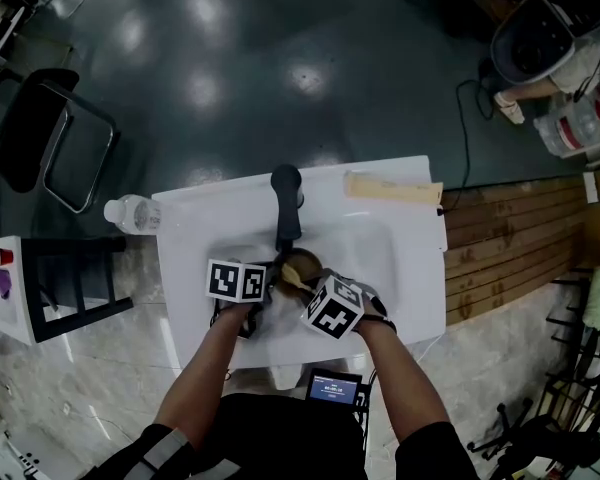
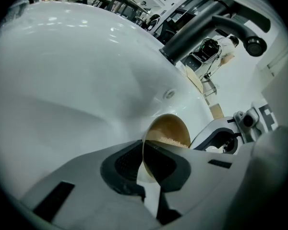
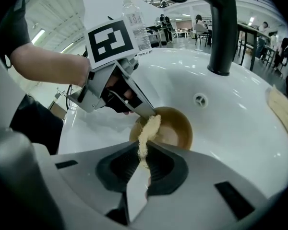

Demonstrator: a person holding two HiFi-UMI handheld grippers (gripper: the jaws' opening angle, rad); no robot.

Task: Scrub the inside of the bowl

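At left gripper (image 2: pixel 145 152): clamped on the near rim of the bowl (image 2: pixel 169 128), holding it tipped, probably to steady it and turn the inside toward the other tool.
At right gripper (image 3: pixel 143 159): pinched tight on a pale scrubbing pad (image 3: pixel 149 128), its far end reaching inside the bowl.
Bowl's place: low in the sink (image 3: pixel 240 109), just before the drain (image 3: pixel 199 99).
Edges: faucet (image 3: pixel 223 28) close overhead, basin walls near all round.
Room: short strokes only, likely; bottle (image 1: pixel 130 213) well apart at the tabletop (image 1: pixel 420 268) edge.

The faucet (image 1: pixel 286 206) overhangs the sink (image 1: pixel 385 258) behind the bowl (image 1: pixel 302 264); right side open.
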